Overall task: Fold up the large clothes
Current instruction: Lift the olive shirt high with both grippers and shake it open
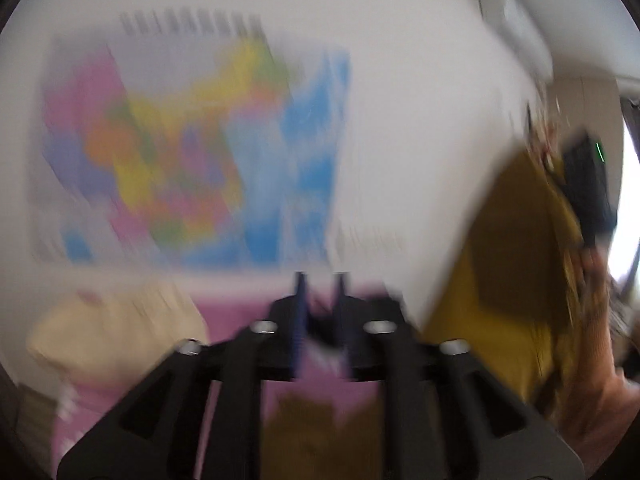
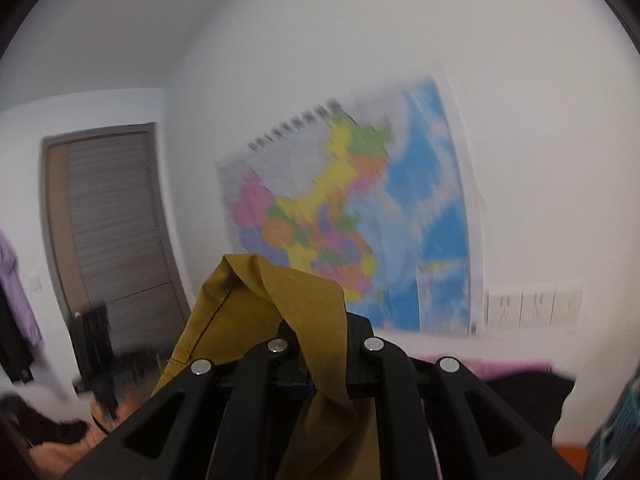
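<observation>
The large garment is mustard-yellow cloth. In the right wrist view a fold of the cloth [image 2: 280, 292] drapes over my right gripper [image 2: 318, 332], which is shut on it and has its fingertips hidden under the fabric. In the blurred left wrist view the same cloth [image 1: 508, 264] hangs at the right from a dark device held up there, and another part lies low under the gripper. My left gripper [image 1: 320, 292] is open, with a narrow gap between its fingers [image 1: 301, 300] and the pink bedcover showing through it. Nothing is pinched there.
A colourful wall map [image 2: 352, 216] hangs on the white wall ahead. Below it lie a pink bedcover [image 1: 240, 304] and a cream pillow [image 1: 112, 332]. A brown door [image 2: 116, 220] is at the left and wall switches [image 2: 532, 306] at the right. A person's forearm [image 1: 604, 396] is at the right edge.
</observation>
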Motion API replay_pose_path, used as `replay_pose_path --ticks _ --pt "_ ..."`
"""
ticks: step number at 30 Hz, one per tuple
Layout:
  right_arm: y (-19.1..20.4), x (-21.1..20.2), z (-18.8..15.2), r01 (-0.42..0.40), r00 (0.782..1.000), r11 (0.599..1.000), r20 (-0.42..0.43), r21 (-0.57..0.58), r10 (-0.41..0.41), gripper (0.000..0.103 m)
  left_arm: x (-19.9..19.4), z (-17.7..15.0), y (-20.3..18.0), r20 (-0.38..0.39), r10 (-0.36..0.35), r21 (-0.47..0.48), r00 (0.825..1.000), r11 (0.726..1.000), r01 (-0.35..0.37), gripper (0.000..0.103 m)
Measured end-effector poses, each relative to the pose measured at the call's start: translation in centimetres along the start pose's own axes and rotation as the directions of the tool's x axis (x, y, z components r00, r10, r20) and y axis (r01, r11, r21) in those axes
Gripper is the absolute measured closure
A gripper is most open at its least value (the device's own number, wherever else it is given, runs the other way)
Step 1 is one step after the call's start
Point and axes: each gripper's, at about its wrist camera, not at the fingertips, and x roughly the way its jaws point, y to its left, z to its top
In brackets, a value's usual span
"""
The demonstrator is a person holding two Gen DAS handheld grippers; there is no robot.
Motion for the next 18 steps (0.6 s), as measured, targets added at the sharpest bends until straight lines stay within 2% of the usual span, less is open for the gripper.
replay_pose_path --ticks 2,3,4,6,8,10,11,12,13,15,18 --pt "-2.4 2.3 -1.2 0.037 0.999 0.998 -0.032 0.05 -0.036 0.096 2.3 -3.7 -0.2 -0.046 -0.007 0.016 0.999 1.0 0.008 0.066" --pt "-3.3 2.8 -1.5 0.043 0.999 0.996 -0.034 0.073 -0.04 0.096 3.1 -5.1 -0.4 -0.073 -0.045 0.022 0.996 0.999 0.047 0.058" --pt "-3.9 3.5 -2.0 0.05 0.998 0.995 -0.04 0.09 -0.047 0.096 3.9 -6.5 -0.6 -0.096 -0.095 0.01 0.991 0.995 0.096 0.055" --pt "-5.0 4.4 -2.4 0.077 0.997 0.992 -0.037 0.104 -0.074 0.096 5.4 -9.2 -1.3 -0.153 -0.202 -0.004 0.967 0.979 0.204 0.053" --pt "-5.4 5.0 -2.6 0.085 0.996 0.99 -0.044 0.111 -0.081 0.096 6.2 -11.2 -2.4 -0.186 -0.272 0.004 0.944 0.961 0.277 0.048" --pt "-5.4 5.4 -2.8 0.091 0.995 0.99 -0.052 0.11 -0.086 0.096 6.4 -12.6 -4.3 -0.211 -0.306 0.065 0.928 0.943 0.326 0.032" --pt "-5.3 5.6 -2.8 0.093 0.995 0.99 -0.057 0.107 -0.087 0.096 6.3 -13.4 -5.9 -0.206 -0.292 0.14 0.934 0.936 0.323 0.028" --pt "-5.4 6.0 -3.0 0.098 0.994 0.989 -0.06 0.107 -0.092 0.096 6.1 -14.0 -6.6 -0.2 -0.276 0.175 0.94 0.934 0.312 0.02" --pt "-5.4 6.3 -2.9 0.102 0.993 0.99 -0.063 0.1 -0.096 0.096 6.3 -14.7 -7.6 -0.215 -0.259 0.207 0.941 0.93 0.303 0.017" --pt "-5.4 7.2 -2.8 0.11 0.992 0.989 -0.072 0.094 -0.104 0.096 6.9 -15.3 -8.6 -0.246 -0.245 0.226 0.938 0.926 0.302 0.017" --pt "-5.3 7.8 -2.8 0.106 0.992 0.99 -0.084 0.095 -0.098 0.096 8.8 -16.8 -10.6 -0.254 -0.14 0.302 0.957 0.929 0.216 0.015"
